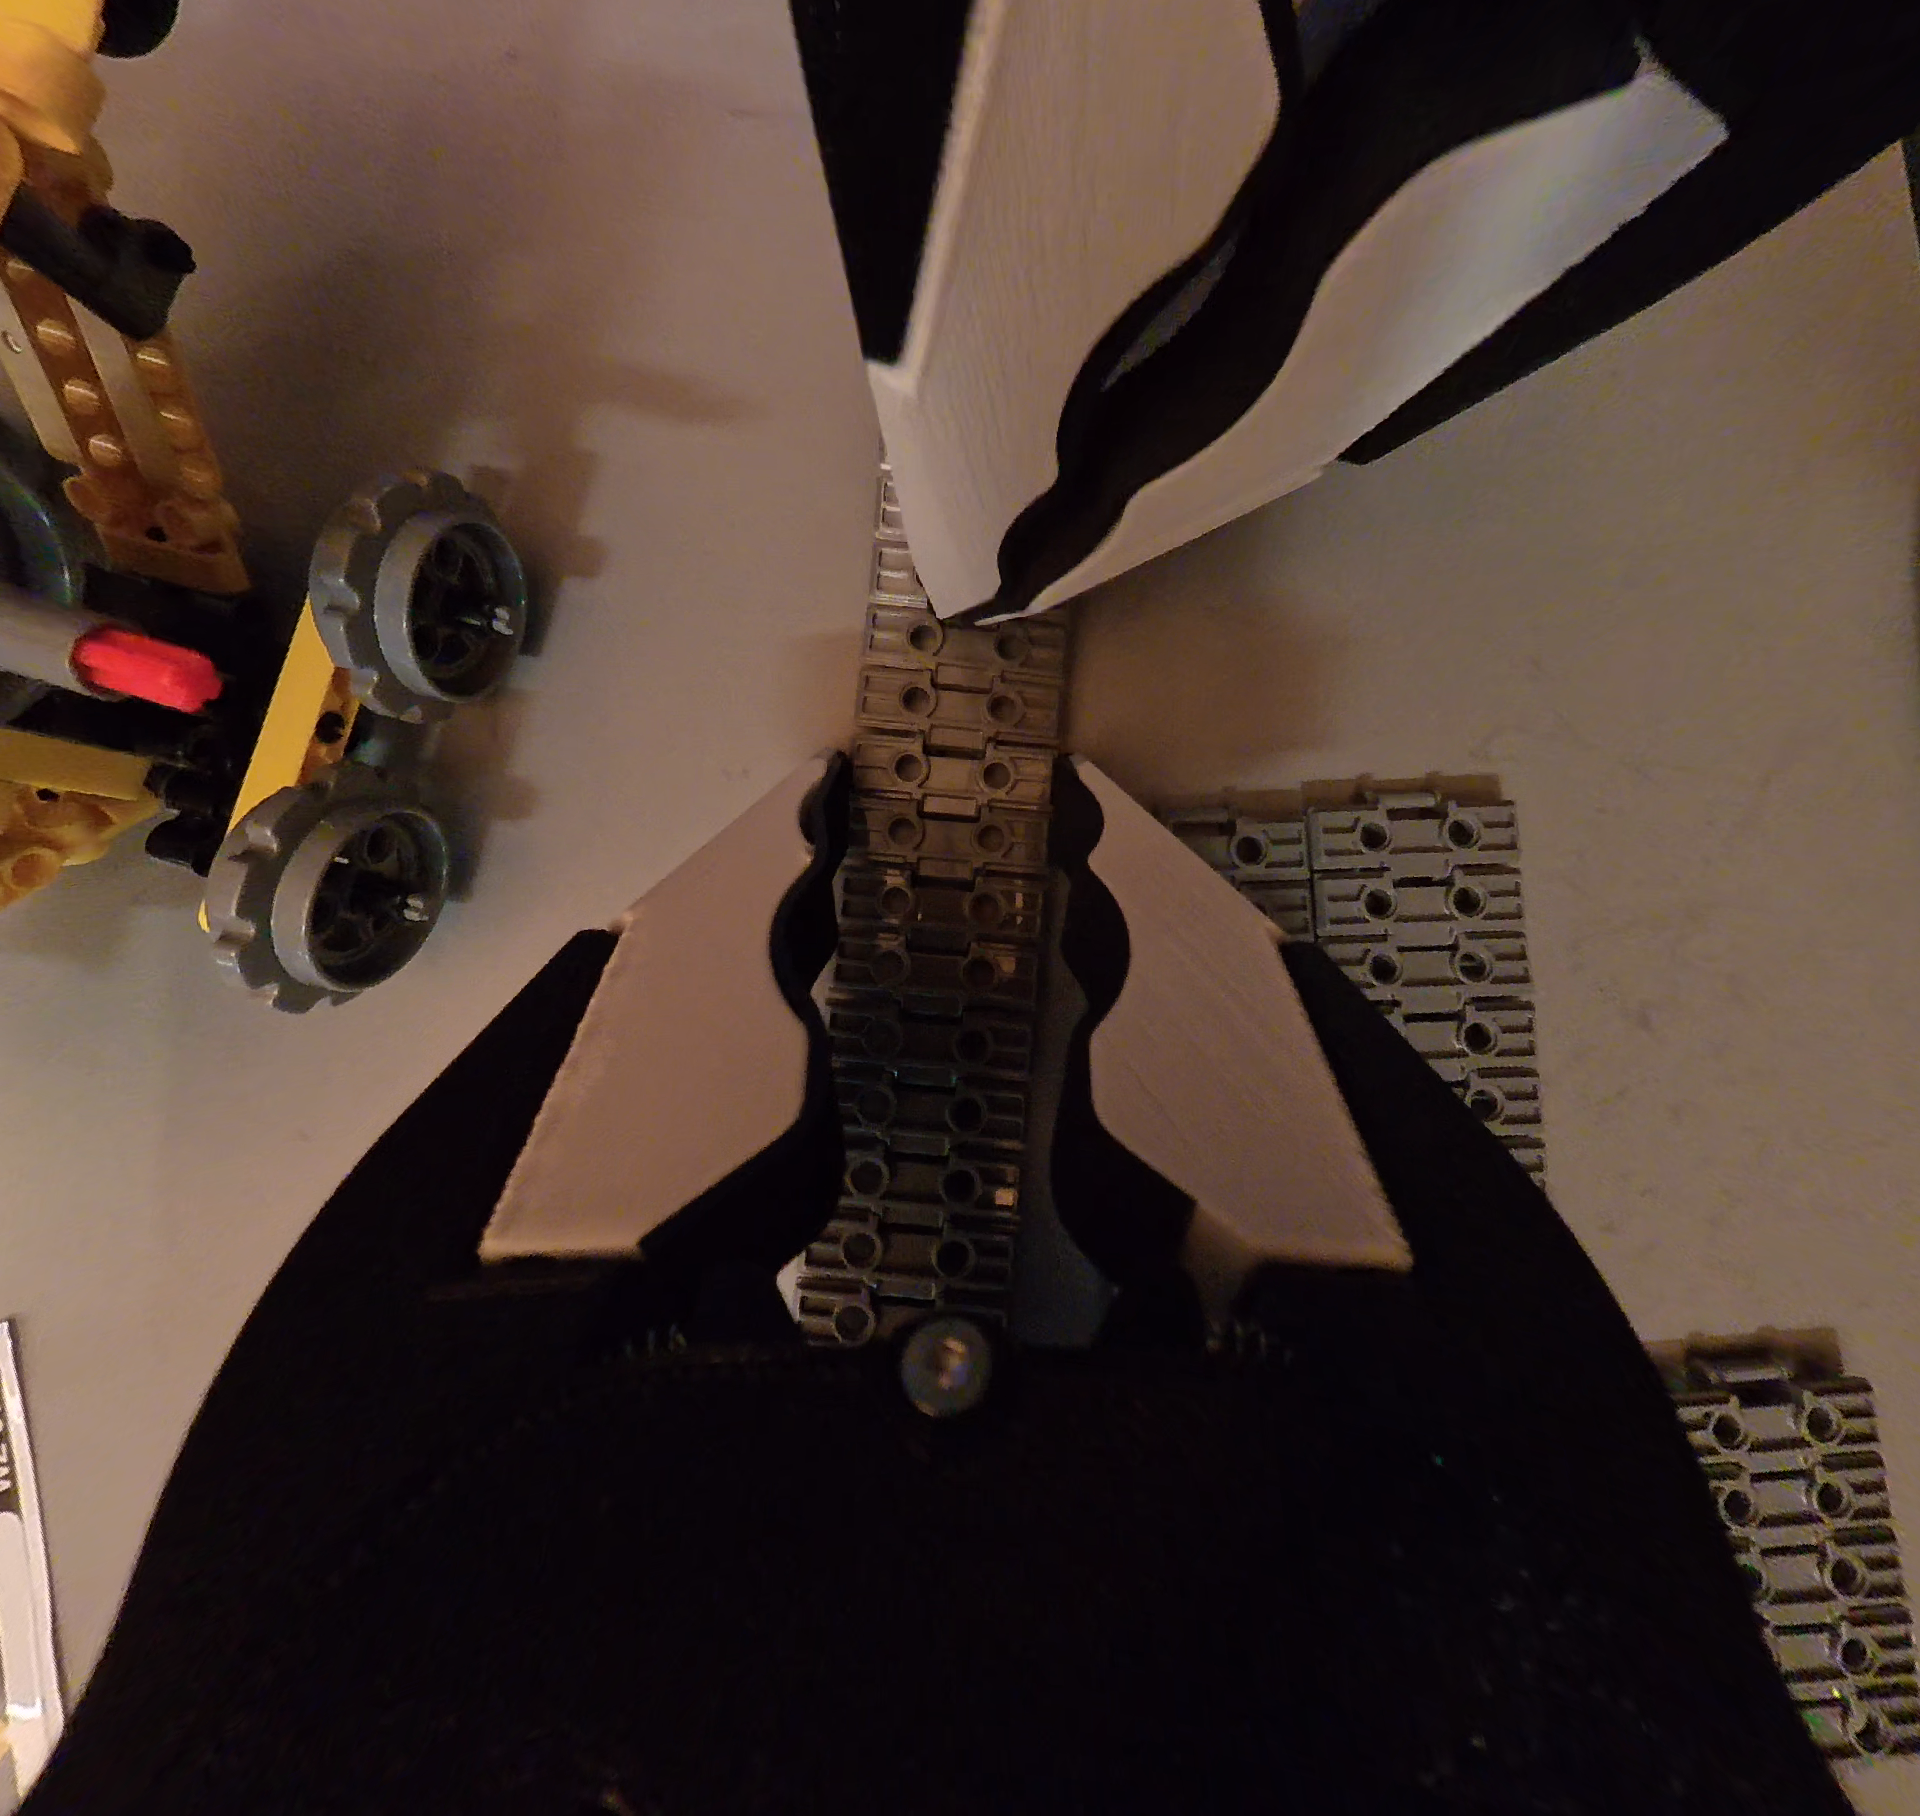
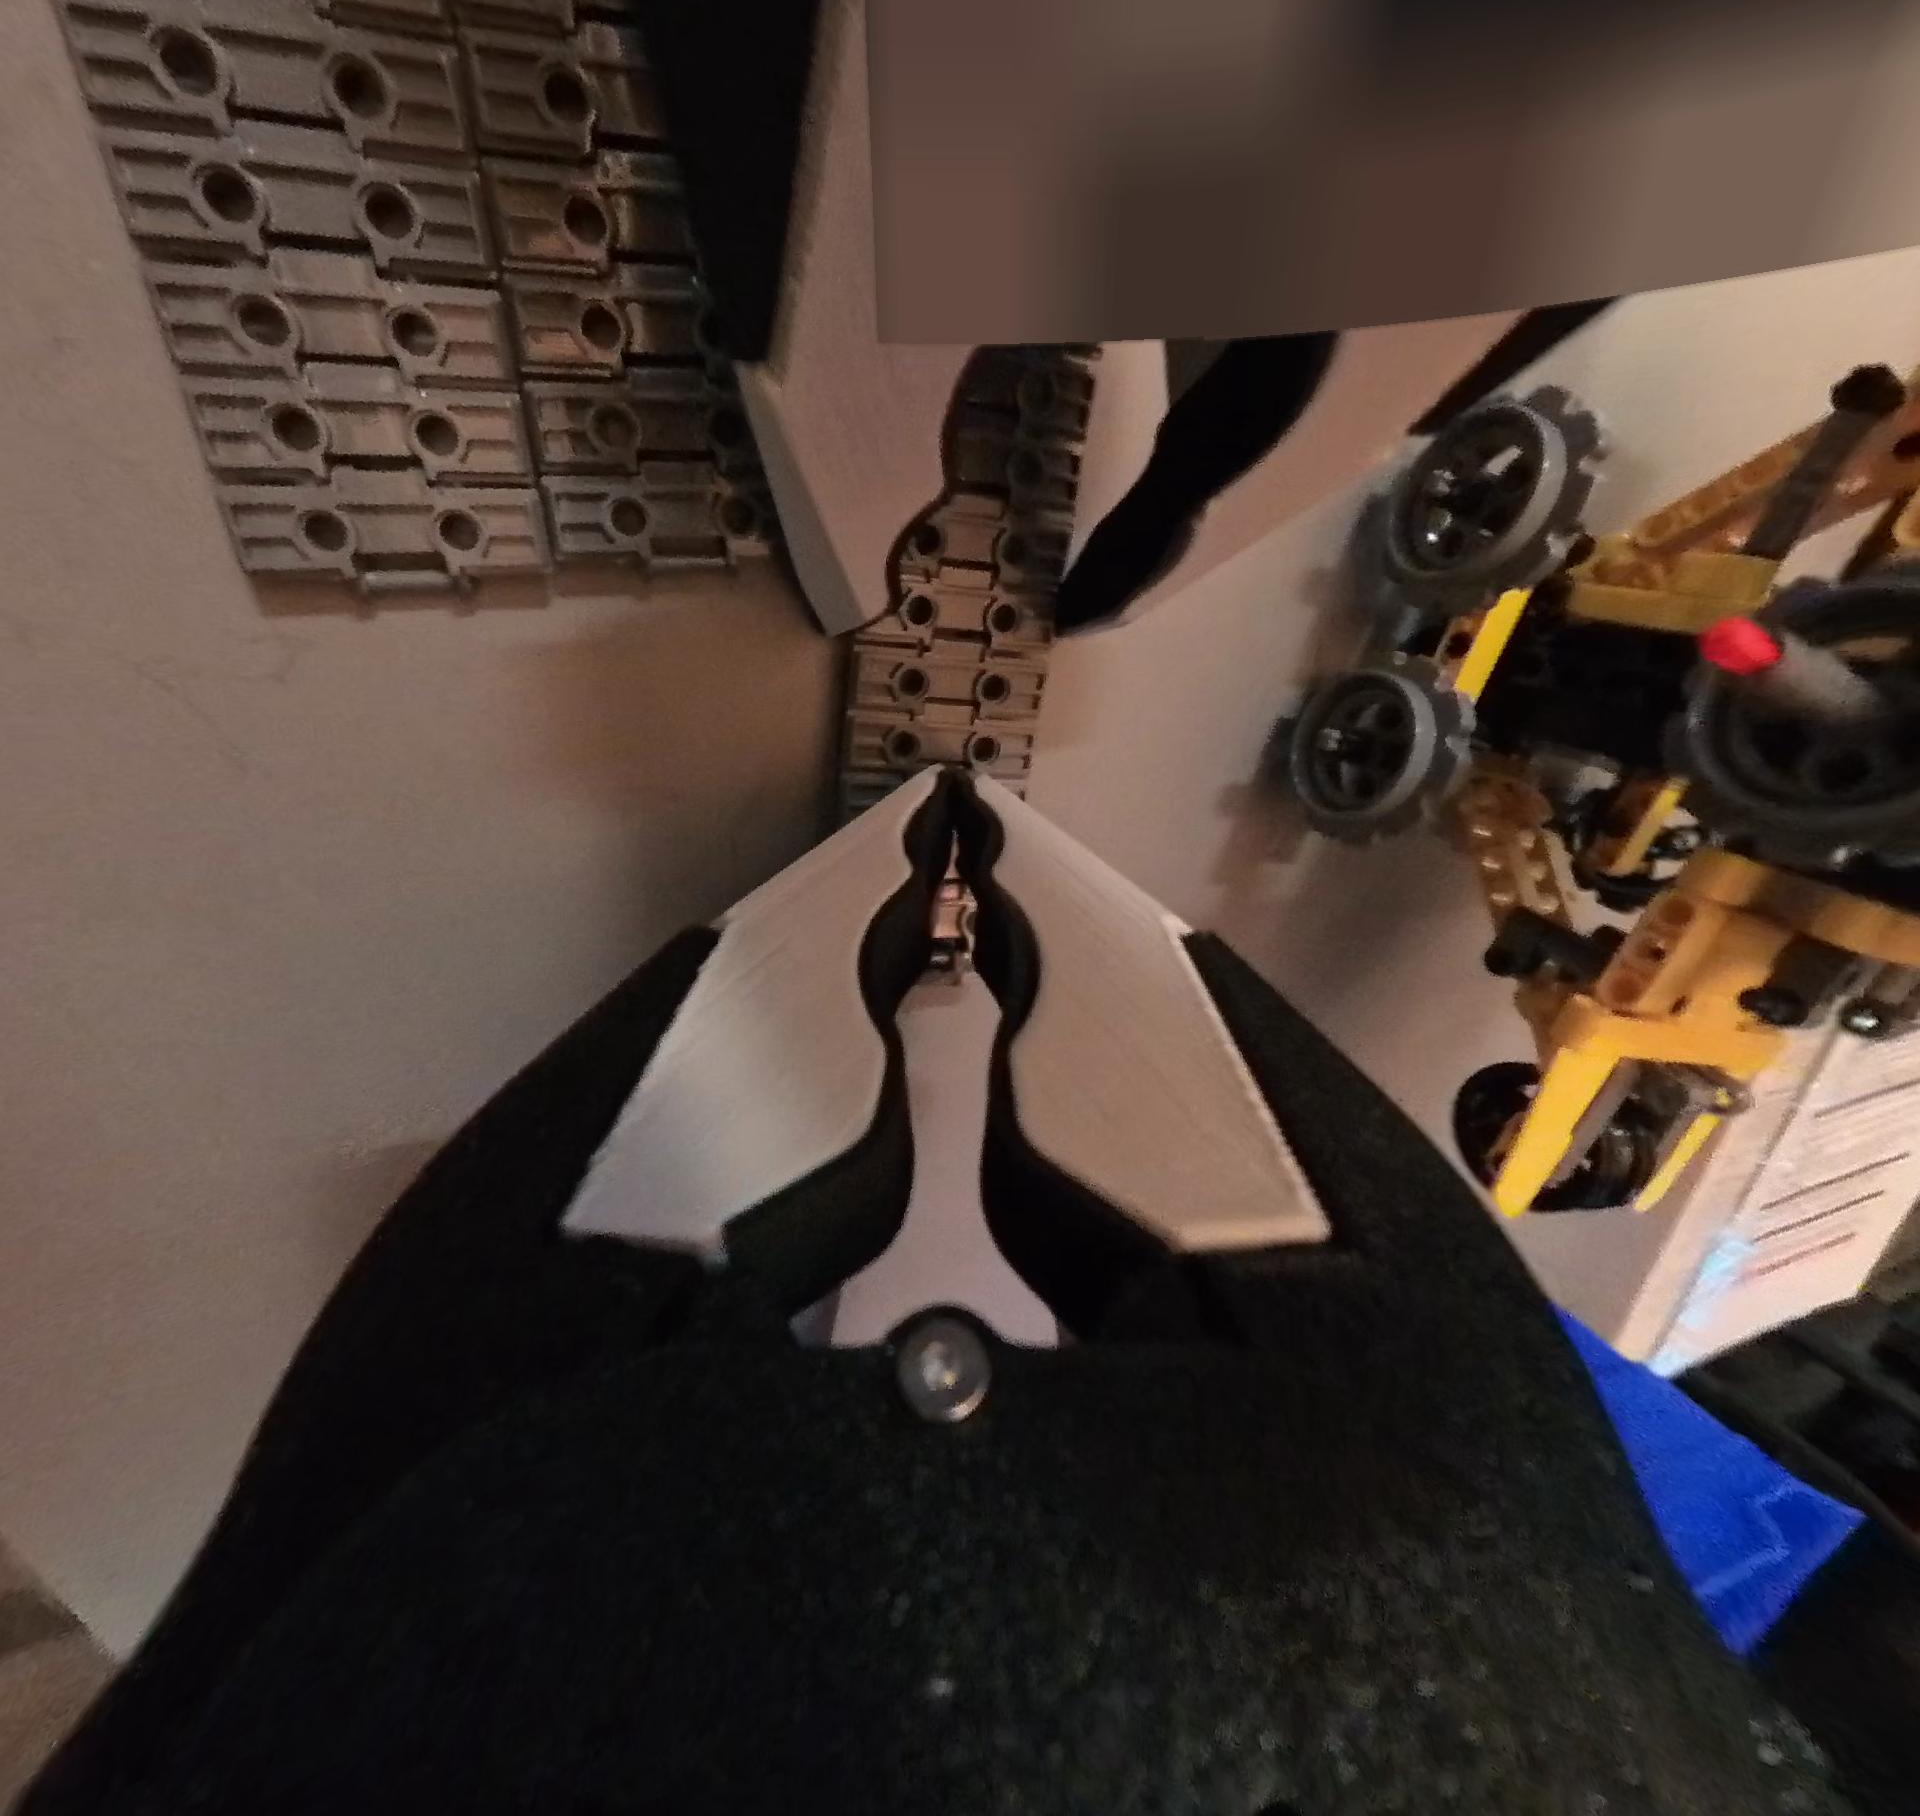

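Grey track strip of linked plastic treads lies flat on the pale table, clamped along its sides between the left gripper fingers. Right gripper comes from the far end, fingertips nearly closed, apparently pinching one link, though the contact is shadowed. More track pieces lie just beside; a yellow brick vehicle stands nearby.

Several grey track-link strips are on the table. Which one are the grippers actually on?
The single-width grey plastic track strip running between the left gripper fingers, its far end pinched by the right gripper. The wider grey track pieces lie flat beside it, untouched.
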Demonstrator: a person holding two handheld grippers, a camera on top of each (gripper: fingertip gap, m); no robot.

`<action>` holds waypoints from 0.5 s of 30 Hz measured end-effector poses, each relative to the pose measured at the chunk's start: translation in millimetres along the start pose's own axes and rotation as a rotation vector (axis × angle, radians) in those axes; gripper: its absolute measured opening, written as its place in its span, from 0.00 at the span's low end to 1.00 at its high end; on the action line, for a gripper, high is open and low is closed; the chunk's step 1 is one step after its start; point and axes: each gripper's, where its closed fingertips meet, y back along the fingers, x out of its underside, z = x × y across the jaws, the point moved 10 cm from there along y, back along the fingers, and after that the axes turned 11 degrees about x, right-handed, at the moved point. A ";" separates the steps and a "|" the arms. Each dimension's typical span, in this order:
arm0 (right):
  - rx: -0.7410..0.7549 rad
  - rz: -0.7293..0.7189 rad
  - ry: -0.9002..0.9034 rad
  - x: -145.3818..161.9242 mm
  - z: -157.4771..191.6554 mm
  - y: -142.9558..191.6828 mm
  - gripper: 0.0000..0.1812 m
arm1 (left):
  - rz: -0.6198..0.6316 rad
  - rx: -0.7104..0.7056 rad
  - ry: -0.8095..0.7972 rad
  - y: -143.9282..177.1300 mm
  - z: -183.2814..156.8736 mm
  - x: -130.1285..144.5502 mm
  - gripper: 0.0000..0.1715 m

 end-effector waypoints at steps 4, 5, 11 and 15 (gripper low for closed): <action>0.006 -0.087 -0.154 11.5 -2.4 0.2 0.00 | -0.007 -0.008 0.002 0.1 0.2 0.6 0.22; 0.042 -0.103 -0.175 14.0 -1.4 1.3 0.00 | -0.010 -0.016 -0.002 -0.1 0.1 0.7 0.22; 0.151 -0.169 -0.493 45.9 0.9 20.3 0.29 | -0.010 -0.008 0.008 0.3 1.3 0.1 0.22; 0.080 -0.170 -0.609 54.4 28.5 12.3 0.42 | -0.014 0.006 0.030 0.9 2.8 -1.3 0.22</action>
